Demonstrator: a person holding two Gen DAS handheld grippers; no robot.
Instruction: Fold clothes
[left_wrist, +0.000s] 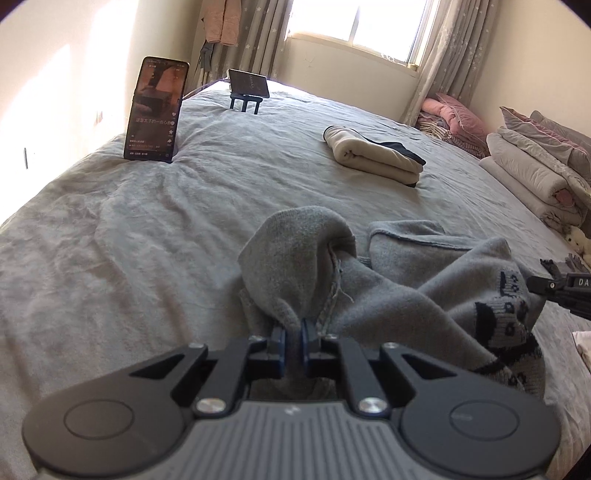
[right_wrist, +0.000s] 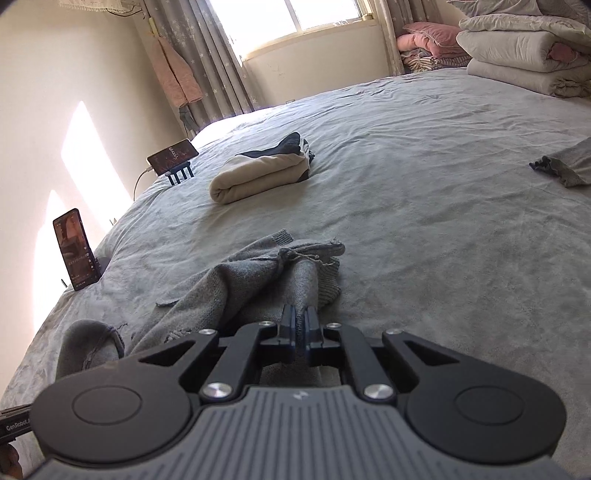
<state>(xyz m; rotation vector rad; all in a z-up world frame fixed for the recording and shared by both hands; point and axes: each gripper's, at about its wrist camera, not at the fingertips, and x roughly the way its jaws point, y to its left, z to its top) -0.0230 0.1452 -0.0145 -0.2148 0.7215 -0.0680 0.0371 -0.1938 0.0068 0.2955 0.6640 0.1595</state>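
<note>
A grey knitted sweater (left_wrist: 424, 295) with a dark pattern lies bunched on the grey bed sheet (left_wrist: 129, 240). My left gripper (left_wrist: 293, 326) is shut on a fold of it, and the cloth bulges up just beyond the fingers. In the right wrist view the same grey sweater (right_wrist: 258, 277) lies crumpled, and my right gripper (right_wrist: 300, 314) is shut on another part of its fabric. The tip of the right gripper (left_wrist: 554, 286) shows at the right edge of the left wrist view. A folded cream garment (left_wrist: 373, 155) with a dark piece on top rests farther up the bed.
A phone (left_wrist: 157, 110) stands upright at the bed's left side, and a second device (left_wrist: 249, 85) sits on a small stand near the far edge. Folded quilts (left_wrist: 535, 162) are stacked at the right. Another grey garment (right_wrist: 565, 166) lies at the right in the right wrist view.
</note>
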